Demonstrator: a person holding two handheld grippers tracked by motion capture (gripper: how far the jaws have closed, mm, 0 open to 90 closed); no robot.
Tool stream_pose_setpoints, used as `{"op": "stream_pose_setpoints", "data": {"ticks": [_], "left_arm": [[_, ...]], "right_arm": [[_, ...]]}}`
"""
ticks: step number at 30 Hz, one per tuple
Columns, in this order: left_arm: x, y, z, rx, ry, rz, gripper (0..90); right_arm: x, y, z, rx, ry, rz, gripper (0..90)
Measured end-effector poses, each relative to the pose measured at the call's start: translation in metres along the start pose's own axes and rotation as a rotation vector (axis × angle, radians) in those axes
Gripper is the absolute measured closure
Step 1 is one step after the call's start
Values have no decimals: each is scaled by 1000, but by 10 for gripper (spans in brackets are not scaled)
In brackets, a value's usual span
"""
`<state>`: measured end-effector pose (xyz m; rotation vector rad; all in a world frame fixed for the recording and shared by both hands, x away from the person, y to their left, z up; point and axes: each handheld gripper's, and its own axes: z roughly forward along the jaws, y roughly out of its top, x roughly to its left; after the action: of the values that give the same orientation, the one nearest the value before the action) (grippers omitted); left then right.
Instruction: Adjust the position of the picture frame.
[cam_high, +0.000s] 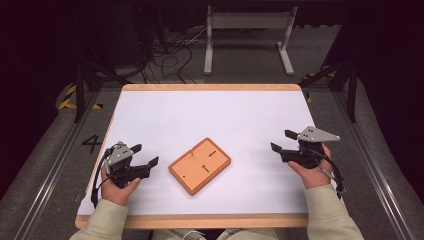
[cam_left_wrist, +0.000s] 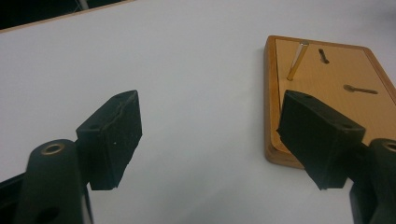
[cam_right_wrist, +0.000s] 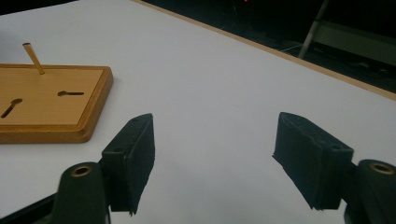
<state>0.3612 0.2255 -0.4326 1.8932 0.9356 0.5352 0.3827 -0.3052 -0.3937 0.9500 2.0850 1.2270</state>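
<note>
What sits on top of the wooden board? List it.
On the wooden board, one thin peg stands tilted in a hole, beside two dark keyhole slots. Whatever lies beneath the board is hidden.

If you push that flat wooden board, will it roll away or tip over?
Probably neither. The wooden board lies flat on the white table, low and wide, so it would likely slide rather than tip. It looks stiff, with nothing round to roll on. The thin peg standing in it leans and looks slender, so it may wobble or fall out if bumped.
</note>
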Motion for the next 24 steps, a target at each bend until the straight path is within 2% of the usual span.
{"op": "stream_pose_setpoints", "data": {"ticks": [20, 24], "left_arm": [[-1, 3, 4, 0, -8, 7, 221], [-2, 4, 7, 20, 16, 4, 239]], "right_arm": [[-2, -4, -5, 0, -8, 11, 295], [-1, -3, -5, 1, -3, 10, 313]]}}
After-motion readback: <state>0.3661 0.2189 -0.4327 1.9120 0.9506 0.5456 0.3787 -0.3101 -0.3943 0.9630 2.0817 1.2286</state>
